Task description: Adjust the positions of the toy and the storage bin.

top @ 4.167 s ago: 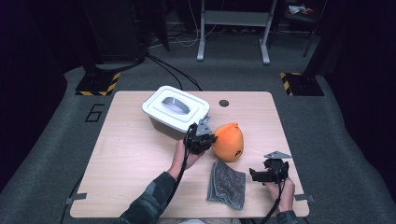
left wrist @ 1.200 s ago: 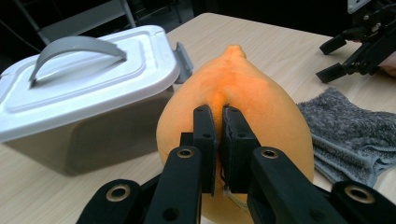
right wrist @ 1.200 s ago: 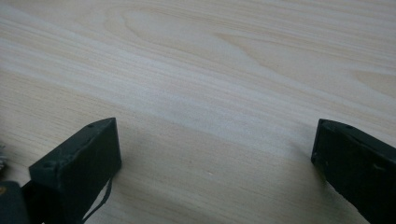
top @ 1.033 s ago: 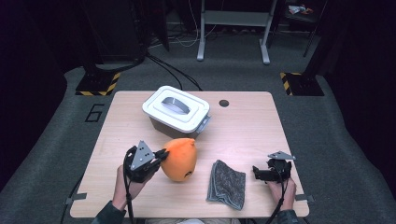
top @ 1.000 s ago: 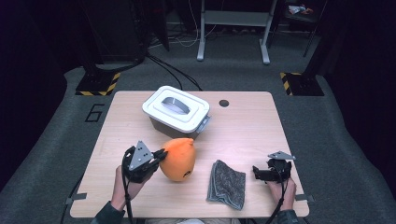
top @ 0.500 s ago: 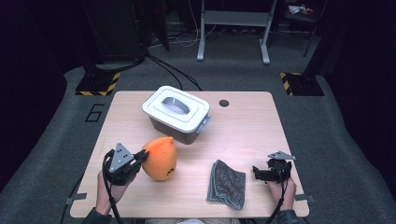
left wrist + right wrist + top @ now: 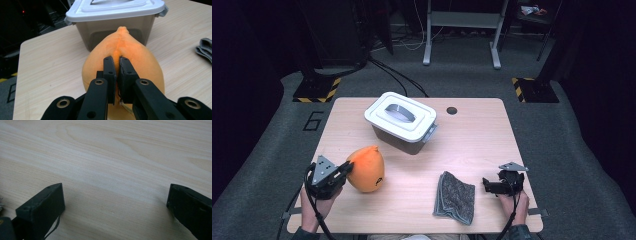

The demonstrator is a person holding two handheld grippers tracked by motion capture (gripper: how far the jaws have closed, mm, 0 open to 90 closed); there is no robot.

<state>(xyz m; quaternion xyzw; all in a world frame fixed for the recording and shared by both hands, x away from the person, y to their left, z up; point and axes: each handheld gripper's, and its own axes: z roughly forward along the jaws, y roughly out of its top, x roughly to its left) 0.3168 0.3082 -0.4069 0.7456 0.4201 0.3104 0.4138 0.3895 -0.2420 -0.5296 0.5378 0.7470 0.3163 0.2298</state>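
Fabric of the orange plush fruit (image 7: 125, 57) is being pinched between the nearly closed jaws of your left hand-held gripper (image 7: 343, 171), and the fruit is resting on the counter (image 7: 482, 145) right at its tips. Beyond the fruit, the lidded grey bin (image 7: 117, 20) is sitting just behind it. Your right hand-held gripper (image 7: 488, 185) is lying low over bare counter with its jaws spread wide, gripping nothing, and the folded grey cloth (image 7: 455, 196) is lying just beside its tips.
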